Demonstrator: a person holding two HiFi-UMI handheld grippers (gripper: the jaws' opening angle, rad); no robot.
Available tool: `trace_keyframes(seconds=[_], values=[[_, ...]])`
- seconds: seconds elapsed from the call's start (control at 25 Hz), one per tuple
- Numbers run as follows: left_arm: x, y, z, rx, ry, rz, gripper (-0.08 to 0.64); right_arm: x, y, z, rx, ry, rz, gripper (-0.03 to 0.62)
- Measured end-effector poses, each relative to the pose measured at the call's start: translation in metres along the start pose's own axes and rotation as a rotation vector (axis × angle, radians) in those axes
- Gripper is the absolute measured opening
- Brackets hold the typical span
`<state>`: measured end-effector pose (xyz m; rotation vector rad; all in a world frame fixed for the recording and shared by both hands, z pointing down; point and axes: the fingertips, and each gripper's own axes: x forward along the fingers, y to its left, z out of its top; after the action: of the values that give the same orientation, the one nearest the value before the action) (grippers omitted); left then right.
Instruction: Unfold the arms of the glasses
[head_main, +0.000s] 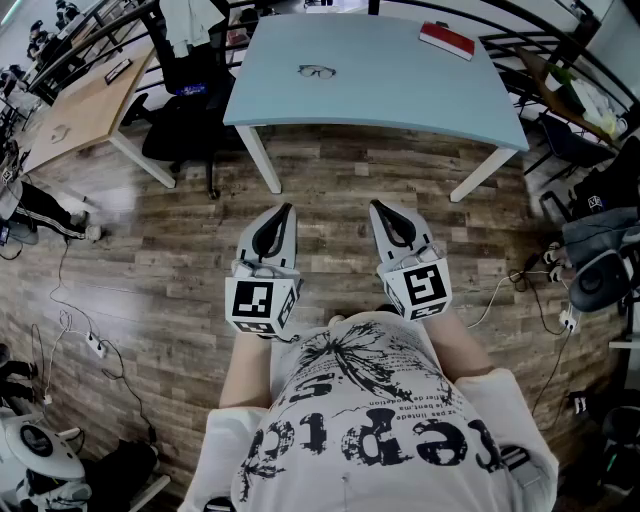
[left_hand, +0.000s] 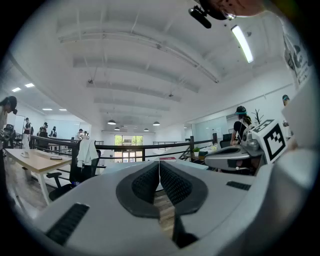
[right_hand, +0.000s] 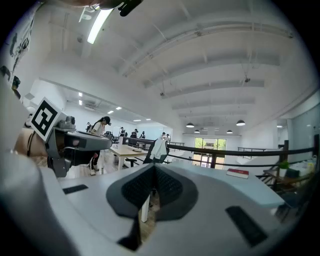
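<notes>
Head view puts the glasses (head_main: 317, 71) on the worktop (head_main: 400, 95), well ahead of the left tool (head_main: 287, 208) and right tool (head_main: 375, 205), both closed and empty. I'd step close, open early, steady the frame and swing each arm gently.

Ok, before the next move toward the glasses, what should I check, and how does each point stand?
1. Glasses lying on the table, in view: ok.
2. Folded or unfolded: cannot tell, too small.
3. Left gripper empty, jaws together: ok.
4. Right gripper empty, jaws together: ok.
5. Grippers at the glasses: not ok, both hang over the floor, short of the table.
6. Red book apart from the glasses: ok.
</notes>
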<state>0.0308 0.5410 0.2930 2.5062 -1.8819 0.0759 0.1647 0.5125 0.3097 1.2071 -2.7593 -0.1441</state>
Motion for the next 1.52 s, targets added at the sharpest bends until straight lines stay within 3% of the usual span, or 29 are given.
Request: trace_keyframes(seconds=[0.56, 0.96, 1.24, 1.52], values=[[0.006, 0.009, -0.007, -0.02, 0.018, -0.005, 0.02, 0.015, -0.005, -0.008, 0.034, 0.035, -0.02, 0.009], [0.035, 0.035, -0.029, -0.049, 0.055, 0.048, 0.02, 0.056, -0.023, -0.035, 0.042, 0.087, 0.006, 0.009], [0.105, 0.073, -0.037, -0.05, 0.073, 0.073, 0.02, 0.128, -0.063, -0.044, 0.039, 0.084, 0.03, 0.009], [0.213, 0.115, -0.031, -0.048, 0.084, 0.085, 0.02, 0.221, -0.139, -0.042, 0.043, 0.078, 0.031, 0.009]])
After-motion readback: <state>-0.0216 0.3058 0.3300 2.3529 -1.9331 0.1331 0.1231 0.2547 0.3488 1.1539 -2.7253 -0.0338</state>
